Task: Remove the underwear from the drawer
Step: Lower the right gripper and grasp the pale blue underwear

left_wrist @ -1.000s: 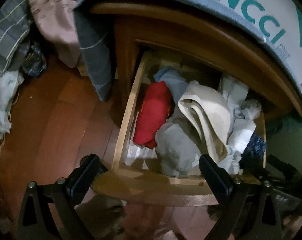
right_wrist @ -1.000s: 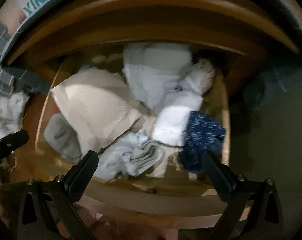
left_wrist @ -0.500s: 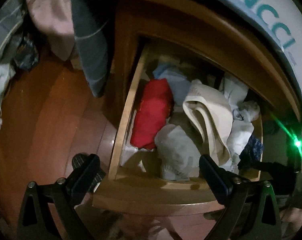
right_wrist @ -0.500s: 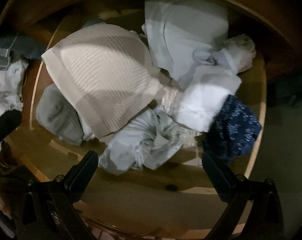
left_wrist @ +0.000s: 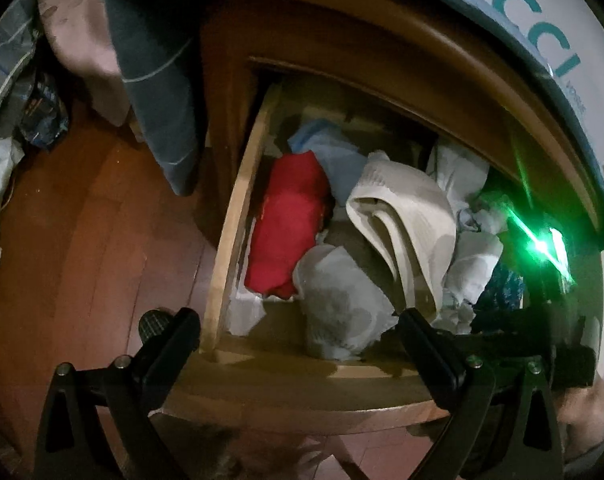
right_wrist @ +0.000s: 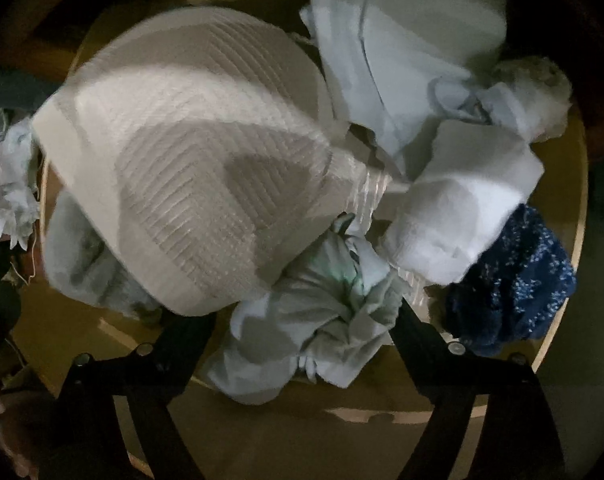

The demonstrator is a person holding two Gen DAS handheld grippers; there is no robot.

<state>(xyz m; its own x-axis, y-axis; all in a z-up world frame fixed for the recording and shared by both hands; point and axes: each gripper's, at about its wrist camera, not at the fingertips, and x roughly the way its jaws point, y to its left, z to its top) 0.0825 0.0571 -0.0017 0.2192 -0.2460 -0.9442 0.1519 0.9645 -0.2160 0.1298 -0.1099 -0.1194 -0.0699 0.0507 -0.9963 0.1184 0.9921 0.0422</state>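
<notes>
Home bedrm, clothes drawer (left_wrist: 226,248), wood floor (left_wrist: 86,248), bedding (left_wrist: 154,80)

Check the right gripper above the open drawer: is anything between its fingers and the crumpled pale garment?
Nothing visible. The right gripper straddles the crumpled pale garment, its jaws closing with that cloth between them. The beige ribbed piece lies beside it, to the left.

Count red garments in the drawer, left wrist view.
1. The red garment lies along the drawer's left wall, beside the cream ribbed piece. More could be buried under the pile.
</notes>
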